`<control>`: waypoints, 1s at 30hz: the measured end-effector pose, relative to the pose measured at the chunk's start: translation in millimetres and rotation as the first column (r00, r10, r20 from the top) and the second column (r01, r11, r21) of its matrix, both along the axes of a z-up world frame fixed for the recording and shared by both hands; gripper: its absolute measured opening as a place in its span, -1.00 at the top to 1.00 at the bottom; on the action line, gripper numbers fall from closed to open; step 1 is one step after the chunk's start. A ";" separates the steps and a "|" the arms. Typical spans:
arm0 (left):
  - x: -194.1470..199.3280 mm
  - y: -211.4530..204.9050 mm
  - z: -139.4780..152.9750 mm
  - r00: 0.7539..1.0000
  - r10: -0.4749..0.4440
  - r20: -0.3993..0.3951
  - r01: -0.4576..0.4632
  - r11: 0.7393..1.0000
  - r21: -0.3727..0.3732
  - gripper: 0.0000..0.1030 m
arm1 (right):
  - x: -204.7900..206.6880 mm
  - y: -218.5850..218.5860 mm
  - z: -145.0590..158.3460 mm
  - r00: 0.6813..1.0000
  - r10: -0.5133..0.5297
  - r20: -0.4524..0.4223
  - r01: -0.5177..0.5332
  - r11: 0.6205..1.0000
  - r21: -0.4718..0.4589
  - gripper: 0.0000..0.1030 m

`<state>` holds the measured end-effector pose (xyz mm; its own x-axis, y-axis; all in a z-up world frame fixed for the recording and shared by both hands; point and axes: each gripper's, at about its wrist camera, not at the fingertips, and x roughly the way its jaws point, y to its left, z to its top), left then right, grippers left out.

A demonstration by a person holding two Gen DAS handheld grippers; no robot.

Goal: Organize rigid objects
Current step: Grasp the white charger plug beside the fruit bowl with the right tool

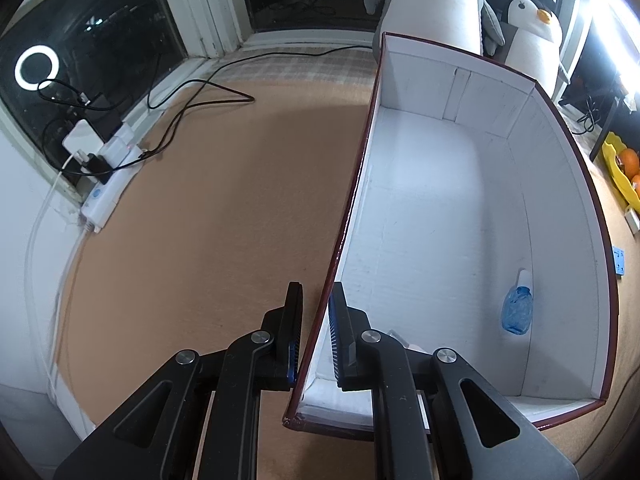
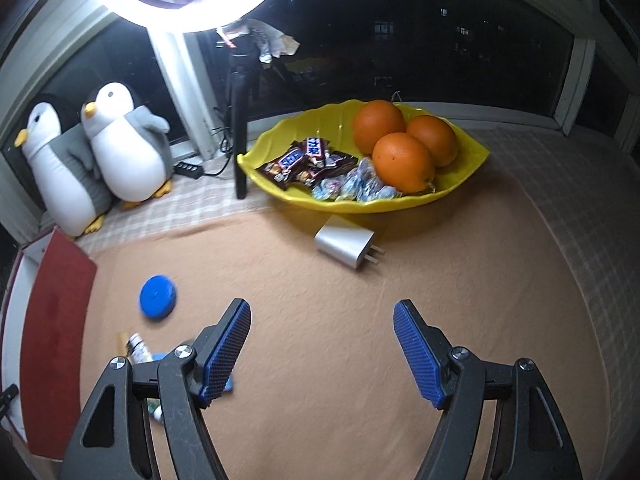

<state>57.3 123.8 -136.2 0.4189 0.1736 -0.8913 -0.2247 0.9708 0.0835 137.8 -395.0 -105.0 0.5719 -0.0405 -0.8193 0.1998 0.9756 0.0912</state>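
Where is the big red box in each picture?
Left wrist view: the red box fills the right half, white inside, its left wall between the left tongs.
Right wrist view: only its red outer wall shows at the left edge.
Shared landmark: the yellow dish of oranges.

Ahead of the right gripper (image 2: 322,344) the tan blanket (image 2: 360,300) lies open up to the charger (image 2: 345,242) and yellow bowl (image 2: 472,160). Left, a blue disc (image 2: 157,297) and the box (image 1: 460,200) wall block; inside, only 1 small bottle (image 1: 517,304).
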 end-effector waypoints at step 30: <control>14.8 -3.9 -6.3 0.997 0.005 -0.083 -0.001 0.999 0.039 0.74 | 112.3 -22.8 -74.1 0.989 -0.035 -0.144 0.020 0.994 -0.106 -0.04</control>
<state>72.2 119.9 -142.6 0.3434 0.2103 -0.9153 -0.2182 0.9658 0.1400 250.1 -417.8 -179.1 0.4443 -0.1440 -0.8842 0.2304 0.9722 -0.0425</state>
